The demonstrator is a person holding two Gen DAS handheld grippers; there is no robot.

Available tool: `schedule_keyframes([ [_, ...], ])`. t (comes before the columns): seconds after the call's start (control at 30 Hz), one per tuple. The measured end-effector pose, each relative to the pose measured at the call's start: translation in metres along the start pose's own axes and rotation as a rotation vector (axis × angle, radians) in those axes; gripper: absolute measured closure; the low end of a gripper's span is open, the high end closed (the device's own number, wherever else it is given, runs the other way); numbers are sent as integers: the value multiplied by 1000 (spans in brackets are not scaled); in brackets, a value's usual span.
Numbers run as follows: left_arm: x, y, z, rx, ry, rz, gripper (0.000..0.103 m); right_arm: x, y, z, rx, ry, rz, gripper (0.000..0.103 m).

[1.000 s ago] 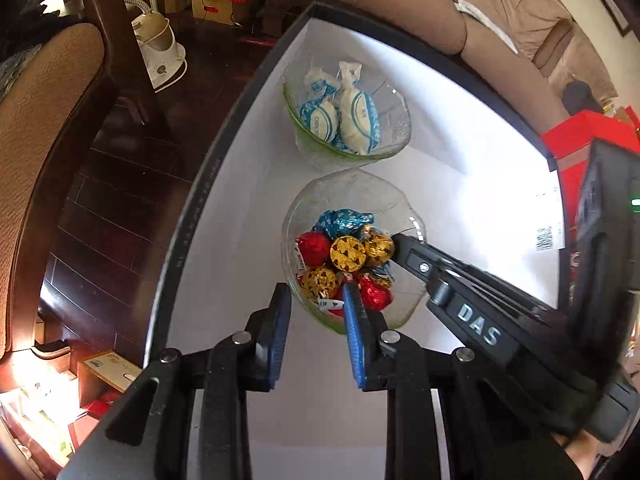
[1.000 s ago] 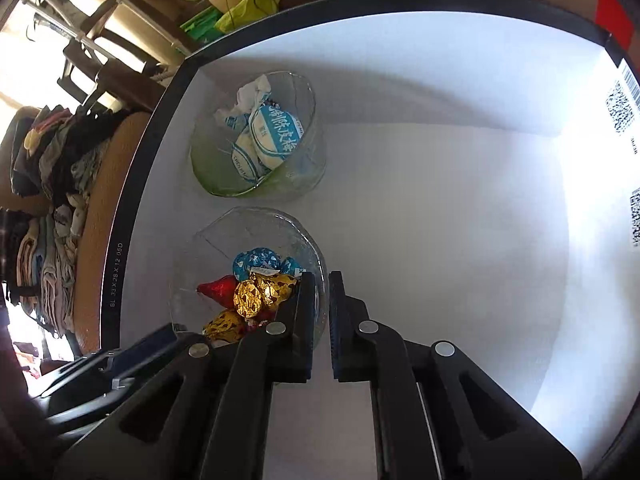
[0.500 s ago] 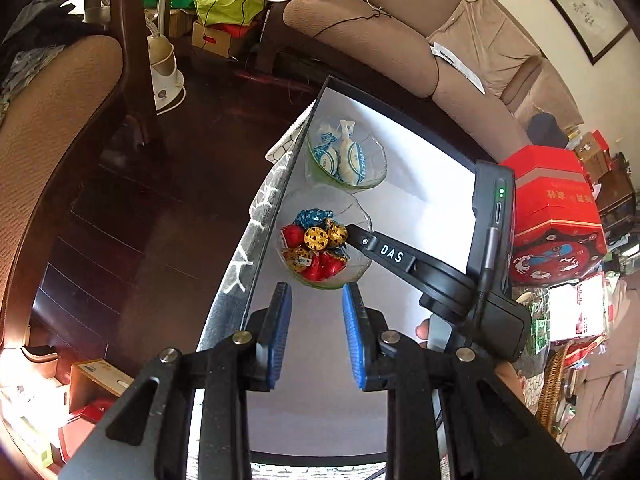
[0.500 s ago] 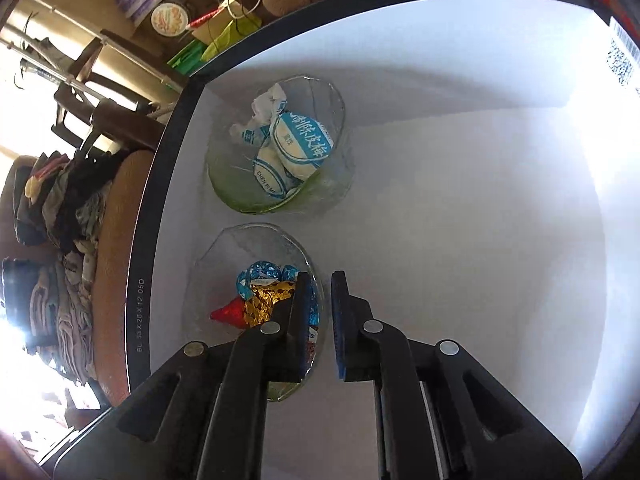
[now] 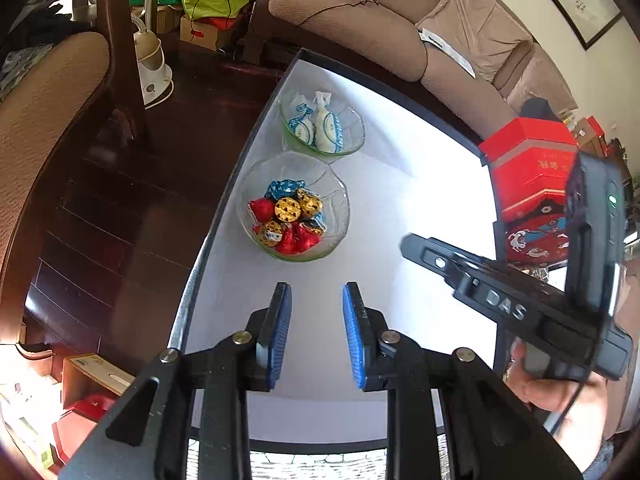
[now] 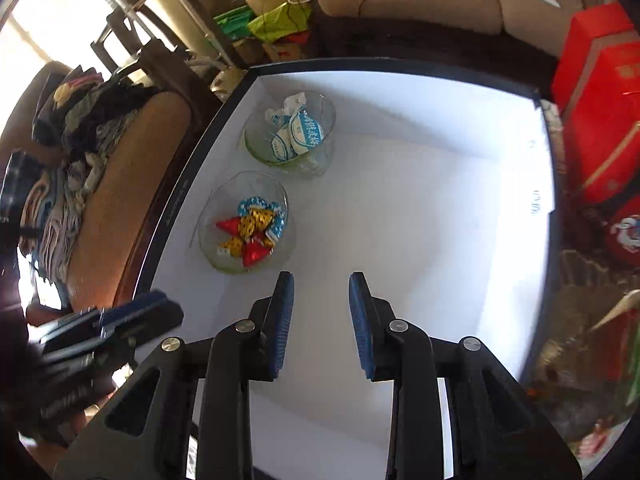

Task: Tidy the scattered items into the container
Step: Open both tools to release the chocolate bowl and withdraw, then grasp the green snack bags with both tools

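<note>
Two glass bowls are seen on a white tabletop [image 5: 400,208], close to its left edge and set one behind the other, just apart. The nearer bowl [image 5: 336,200] holds foil-wrapped chocolates [image 5: 288,220] in red, gold and blue; the farther bowl [image 5: 352,136], tinged green at its base, holds white-and-blue wrapped sweets [image 5: 320,128]. No loose sweet is seen on the bare white surface in either view. The left gripper [image 5: 316,300] is held above the tabletop on the near side of the chocolate bowl, its blue-padded jaws parted with nothing between them. The right gripper [image 6: 321,284] is likewise held over bare tabletop, just right of and nearer than the chocolate bowl; its jaws have just been opening and now stand apart, with nothing between them. From the left wrist view alone, the right gripper's black body marked with letters is seen from the side, with the person's hand [image 5: 556,384] wrapped around its handle at the lower right; a brown sofa [image 5: 400,28] and a red box [image 5: 532,160] beyond the table's far corner are also shown. From the right wrist view alone, the left gripper's blurred fingers [image 6: 136,312] are seen at the lower left, off the table's left edge, and a chair [image 6: 128,184] heaped with clothes [image 6: 68,152] is shown beside that edge.
</note>
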State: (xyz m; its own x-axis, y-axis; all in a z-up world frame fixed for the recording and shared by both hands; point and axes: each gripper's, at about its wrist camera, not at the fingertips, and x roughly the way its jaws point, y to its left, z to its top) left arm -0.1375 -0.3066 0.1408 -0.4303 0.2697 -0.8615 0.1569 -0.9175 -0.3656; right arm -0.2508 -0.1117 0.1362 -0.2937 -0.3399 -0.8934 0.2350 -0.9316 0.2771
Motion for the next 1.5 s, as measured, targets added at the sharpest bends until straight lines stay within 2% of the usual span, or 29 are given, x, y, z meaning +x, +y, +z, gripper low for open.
schedule_keyframes([
  [0.17,-26,-35,-25,52,-35,10,74,-76,-35,-45,-36,-37,-66,75],
  [0.2,-31,-43,-33,64,-46,20,66,-87,-42,-55,-27,-44,-70,75],
  [0.23,-34,-51,-39,72,-58,29,48,-99,-52,-65,-14,-51,-73,75],
  [0.3,-42,-63,-57,66,-99,60,32,-123,-75,-89,5,-59,-78,75],
  [0.37,-45,-76,-74,67,-116,75,31,-146,-93,-113,16,-72,-90,75],
  [0.43,-42,-89,-92,69,-91,79,31,-164,-109,-134,26,-86,-101,74],
  [0.53,-33,-114,-118,87,-36,56,31,-191,-139,-166,62,-115,-111,68],
  [0.77,-7,-210,-173,211,12,-3,31,-227,-227,-225,196,-146,-142,65],
  [0.87,13,-248,-189,269,27,3,31,-229,-263,-243,247,-148,-144,64],
  [1.03,52,-285,-201,308,58,9,31,-224,-315,-263,324,-160,-132,64],
  [1.2,84,-300,-198,321,77,26,31,-209,-358,-274,389,-165,-105,65],
  [1.33,98,-295,-169,232,59,-6,31,-195,-369,-254,407,-186,-46,65],
  [1.5,117,-295,-132,149,49,-57,31,-171,-371,-210,425,-213,45,65],
])
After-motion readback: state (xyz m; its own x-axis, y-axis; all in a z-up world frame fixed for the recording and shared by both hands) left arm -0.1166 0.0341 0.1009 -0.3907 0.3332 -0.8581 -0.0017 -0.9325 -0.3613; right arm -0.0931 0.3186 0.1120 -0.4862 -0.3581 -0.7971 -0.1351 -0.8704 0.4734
